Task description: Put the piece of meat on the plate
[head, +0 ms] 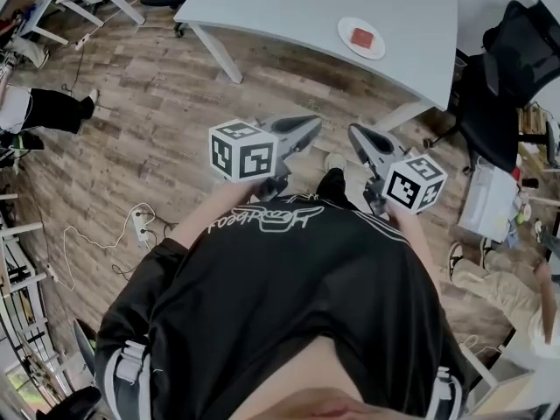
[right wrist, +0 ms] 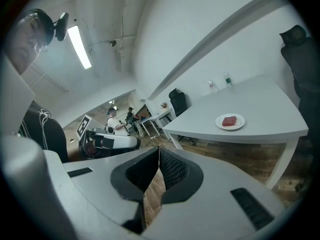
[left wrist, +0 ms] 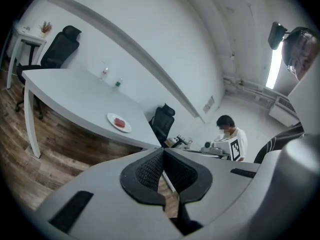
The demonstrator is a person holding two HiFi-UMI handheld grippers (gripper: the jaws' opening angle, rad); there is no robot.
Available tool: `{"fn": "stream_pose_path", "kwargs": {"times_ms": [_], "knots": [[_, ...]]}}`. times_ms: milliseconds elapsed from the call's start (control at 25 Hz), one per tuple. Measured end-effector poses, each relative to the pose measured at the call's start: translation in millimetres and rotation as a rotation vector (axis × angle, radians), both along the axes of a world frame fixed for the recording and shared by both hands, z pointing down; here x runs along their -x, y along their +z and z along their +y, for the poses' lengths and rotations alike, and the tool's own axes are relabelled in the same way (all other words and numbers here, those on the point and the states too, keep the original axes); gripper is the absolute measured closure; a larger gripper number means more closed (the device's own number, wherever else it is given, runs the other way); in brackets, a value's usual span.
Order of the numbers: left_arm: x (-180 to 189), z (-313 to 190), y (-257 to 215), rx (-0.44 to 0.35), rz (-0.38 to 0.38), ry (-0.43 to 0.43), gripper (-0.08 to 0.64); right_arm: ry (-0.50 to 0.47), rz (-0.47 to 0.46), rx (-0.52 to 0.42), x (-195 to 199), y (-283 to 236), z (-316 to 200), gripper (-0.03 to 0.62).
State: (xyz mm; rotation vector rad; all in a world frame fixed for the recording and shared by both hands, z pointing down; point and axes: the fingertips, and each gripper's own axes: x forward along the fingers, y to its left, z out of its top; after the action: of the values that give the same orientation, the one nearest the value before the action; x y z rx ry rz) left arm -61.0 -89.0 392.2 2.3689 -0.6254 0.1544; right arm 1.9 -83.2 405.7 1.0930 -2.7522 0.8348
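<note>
Left gripper view shows the left gripper (left wrist: 163, 151) with its black ribbed pads pressed together on nothing; the right gripper (right wrist: 159, 150) is likewise closed and empty. Both hang over the brown wood-plank floor (head: 157, 121), well apart from the pale grey table (head: 289, 7). On the table, the red rectangular piece of meat (head: 361, 37) lies flat on the round white plate (head: 346, 28), so placing looks done and no further grasp seems needed. Its slightly longer side seems to run along the table's near edge, though it is too small to be sure.

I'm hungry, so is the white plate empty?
Not empty: a red piece of meat lies on the round white plate on the grey table.
</note>
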Motion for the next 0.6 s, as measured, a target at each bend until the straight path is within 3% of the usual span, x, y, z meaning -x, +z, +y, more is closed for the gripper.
{"fn": "stream_pose_path", "kwargs": {"times_ms": [600], "knots": [[-1, 55, 16, 0.028, 0.001, 0.076, 0.552, 0.056, 0.051, 0.033, 7, 16, 56, 0.581]]}}
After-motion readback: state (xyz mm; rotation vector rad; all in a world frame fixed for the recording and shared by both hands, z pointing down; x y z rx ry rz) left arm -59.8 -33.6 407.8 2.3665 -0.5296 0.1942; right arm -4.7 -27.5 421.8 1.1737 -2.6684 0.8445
